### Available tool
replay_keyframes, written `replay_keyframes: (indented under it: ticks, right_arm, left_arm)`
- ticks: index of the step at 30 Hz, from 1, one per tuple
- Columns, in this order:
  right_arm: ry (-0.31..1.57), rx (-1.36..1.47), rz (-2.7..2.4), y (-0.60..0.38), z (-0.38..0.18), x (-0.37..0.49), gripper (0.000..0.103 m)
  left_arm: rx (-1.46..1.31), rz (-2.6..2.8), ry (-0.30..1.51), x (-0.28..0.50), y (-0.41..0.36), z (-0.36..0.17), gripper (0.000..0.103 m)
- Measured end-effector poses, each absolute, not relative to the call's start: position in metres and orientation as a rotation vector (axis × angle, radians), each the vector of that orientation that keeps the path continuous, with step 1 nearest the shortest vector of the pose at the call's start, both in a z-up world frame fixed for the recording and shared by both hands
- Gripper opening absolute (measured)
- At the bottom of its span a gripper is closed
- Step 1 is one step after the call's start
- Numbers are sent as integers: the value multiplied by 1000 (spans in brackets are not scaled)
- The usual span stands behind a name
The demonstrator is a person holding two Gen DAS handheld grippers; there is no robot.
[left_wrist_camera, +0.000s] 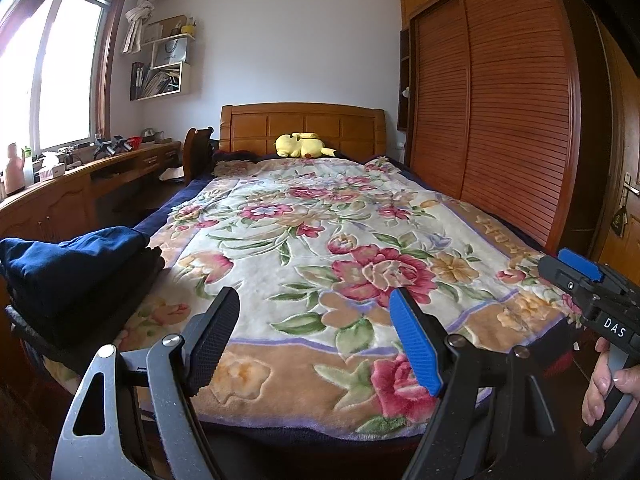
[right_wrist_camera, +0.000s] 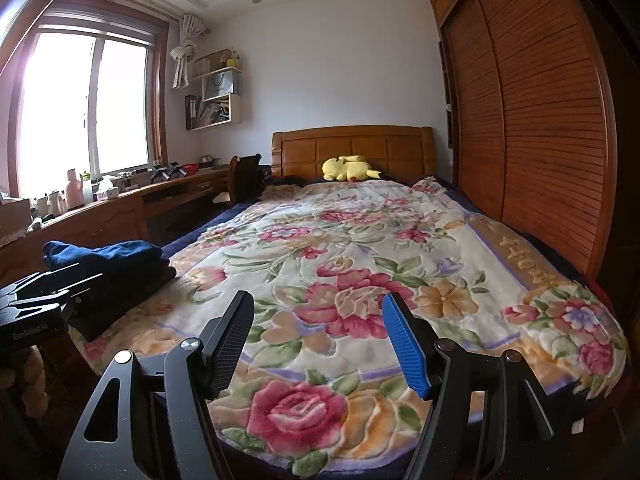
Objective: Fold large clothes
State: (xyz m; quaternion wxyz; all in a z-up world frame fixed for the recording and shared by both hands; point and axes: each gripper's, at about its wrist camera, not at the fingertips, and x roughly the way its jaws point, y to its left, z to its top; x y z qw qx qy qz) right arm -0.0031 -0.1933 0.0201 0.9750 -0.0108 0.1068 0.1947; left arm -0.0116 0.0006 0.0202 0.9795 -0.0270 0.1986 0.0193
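A stack of folded clothes (left_wrist_camera: 76, 276) sits at the left edge of the bed, dark blue garment on top and darker pieces beneath it; in the right wrist view the same stack (right_wrist_camera: 116, 276) shows at middle left. It rests on a flowered blanket (left_wrist_camera: 320, 248) that covers most of the mattress, cream in the middle with pink roses and a tan border.

The left gripper (left_wrist_camera: 316, 340) hangs over the foot of the bed at the bottom of the frame, its black and blue fingers spread apart with nothing between them. The right gripper (right_wrist_camera: 320, 340) hovers the same way, fingers wide and empty. In the left wrist view the right gripper's body pokes in at the lower right, held by a hand (left_wrist_camera: 608, 388).

At the far end a yellow plush toy (left_wrist_camera: 302, 146) lies against the wooden headboard (left_wrist_camera: 300, 124). A slatted wooden wardrobe (left_wrist_camera: 500, 120) fills the right side. Along the left runs a desk (left_wrist_camera: 100, 172) with bottles and clutter under a bright window (left_wrist_camera: 48, 72), with wall shelves (left_wrist_camera: 164, 64) in the upper left.
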Motion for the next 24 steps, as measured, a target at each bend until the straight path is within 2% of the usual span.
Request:
replay_keyframes:
  ticks: [24]
  right_arm:
    - [219,-24,409,-201,19,-1,70]
  left_arm:
    - [-54,38,402,-11,-1,19,78]
